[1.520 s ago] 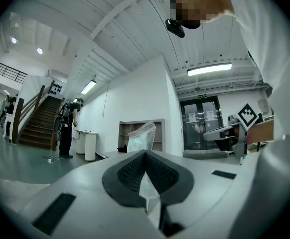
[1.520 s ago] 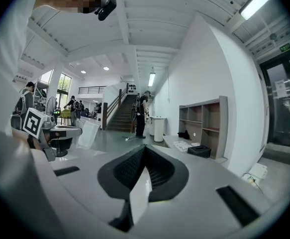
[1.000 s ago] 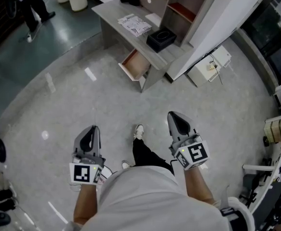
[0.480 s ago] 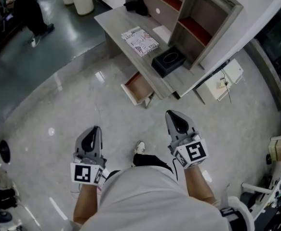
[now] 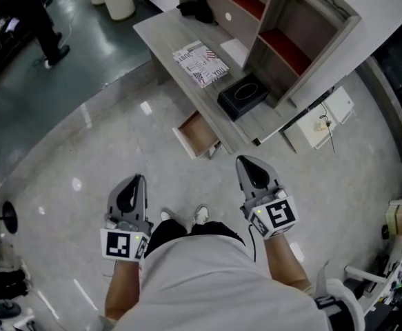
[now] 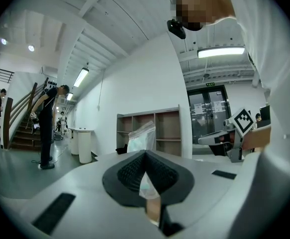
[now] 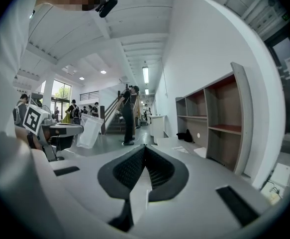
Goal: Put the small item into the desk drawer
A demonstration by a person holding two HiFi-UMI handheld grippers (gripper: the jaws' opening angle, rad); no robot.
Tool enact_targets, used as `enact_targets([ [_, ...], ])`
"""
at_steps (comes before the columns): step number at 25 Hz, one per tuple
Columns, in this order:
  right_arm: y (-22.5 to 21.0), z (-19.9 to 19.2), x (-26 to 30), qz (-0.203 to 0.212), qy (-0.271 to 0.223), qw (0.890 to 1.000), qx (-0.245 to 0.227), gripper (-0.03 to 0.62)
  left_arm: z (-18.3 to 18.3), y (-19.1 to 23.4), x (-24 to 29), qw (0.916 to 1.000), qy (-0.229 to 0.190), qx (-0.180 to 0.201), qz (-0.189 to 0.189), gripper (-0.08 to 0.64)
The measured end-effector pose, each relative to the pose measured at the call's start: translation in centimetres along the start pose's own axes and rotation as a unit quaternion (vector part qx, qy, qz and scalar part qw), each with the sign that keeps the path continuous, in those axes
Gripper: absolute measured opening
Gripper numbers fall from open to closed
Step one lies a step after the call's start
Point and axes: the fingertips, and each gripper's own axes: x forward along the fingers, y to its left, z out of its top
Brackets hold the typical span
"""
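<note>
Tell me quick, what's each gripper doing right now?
Left gripper: shut on a clear plastic bag.
Right gripper: shut, empty.

Black box [image 5: 243, 96] beside patterned booklet [image 5: 200, 63]; black cloth [image 5: 197, 8] near shelf unit [image 5: 294, 12].

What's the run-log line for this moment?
left gripper: shut on clear bag | right gripper: shut, empty | desk drawer: open, bag not yet inside

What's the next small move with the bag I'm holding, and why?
Probably step forward and carry the left gripper toward the drawer. Its jaws are shut on the clear bag, and the drawer under the desk stands open but well ahead of it.
</note>
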Motion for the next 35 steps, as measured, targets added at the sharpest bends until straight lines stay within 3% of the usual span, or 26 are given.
enact_targets([
  [19,1.0,1.2,6.7,-0.097,0.03,0.995,0.003,0.023,-2.4,7.4,7.8,0.9939,0.023,-0.011,-0.108,0.017],
  [24,0.5,-0.9,7.2,-0.118,0.055,0.991,0.018,0.023,-6.2,7.7,10.4,0.9883,0.063,0.022,-0.137,0.017],
  [29,-0.3,-3.5,7.2,-0.139,0.078,0.987,0.028,0.023,-11.4,6.6,13.6,0.9743,0.104,0.072,-0.186,0.017],
  [35,-1.4,-7.4,6.3,-0.148,0.098,0.982,0.06,0.023,-19.2,3.9,16.8,0.9385,0.167,0.164,-0.253,0.017],
])
